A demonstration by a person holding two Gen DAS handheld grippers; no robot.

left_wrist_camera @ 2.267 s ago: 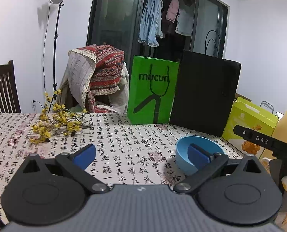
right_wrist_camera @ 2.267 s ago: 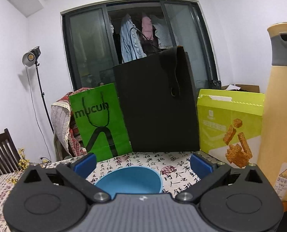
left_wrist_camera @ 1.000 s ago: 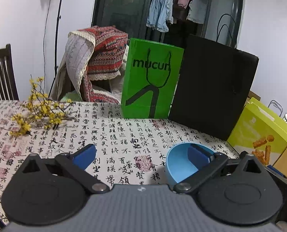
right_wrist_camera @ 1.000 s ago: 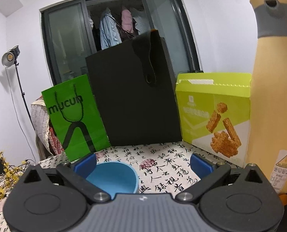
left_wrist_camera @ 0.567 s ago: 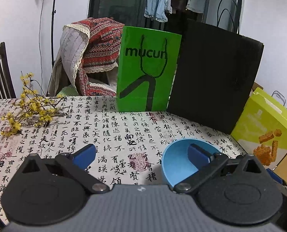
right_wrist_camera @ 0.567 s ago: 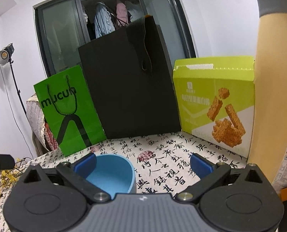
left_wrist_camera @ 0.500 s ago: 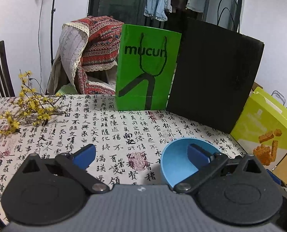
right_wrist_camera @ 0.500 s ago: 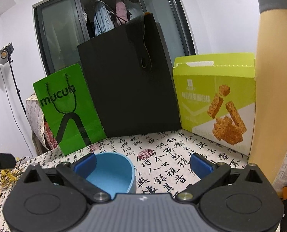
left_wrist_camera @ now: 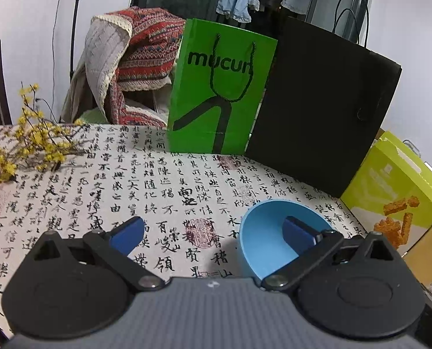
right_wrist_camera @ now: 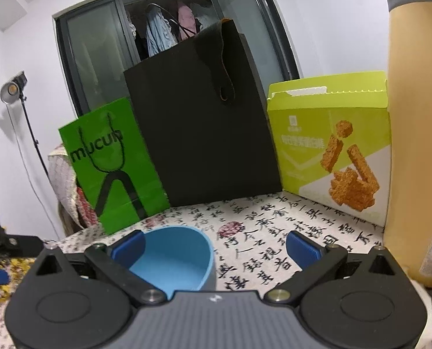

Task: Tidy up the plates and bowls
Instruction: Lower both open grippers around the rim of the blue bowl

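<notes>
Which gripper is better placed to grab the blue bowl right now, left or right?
Probably left. The left gripper is open, its right finger seemingly over the blue bowl. The right gripper is open too, similarly close.

The left gripper [left_wrist_camera: 213, 231] is held low and roughly level, its camera looking forward along two widely spread fingers. Each black linkage arm ends in a blue pad: the left pad [left_wrist_camera: 127, 234] sits apart from the right one [left_wrist_camera: 298, 232], with a broad gap between them and nothing clamped there. The right gripper [right_wrist_camera: 215, 245] is likewise level and low, its jaws spread just as wide, blue pads [right_wrist_camera: 128, 247] angled inward at the tips of the black arms. At the left edge of the right wrist view, part of the left gripper's black body and a blue fingertip appear.
</notes>
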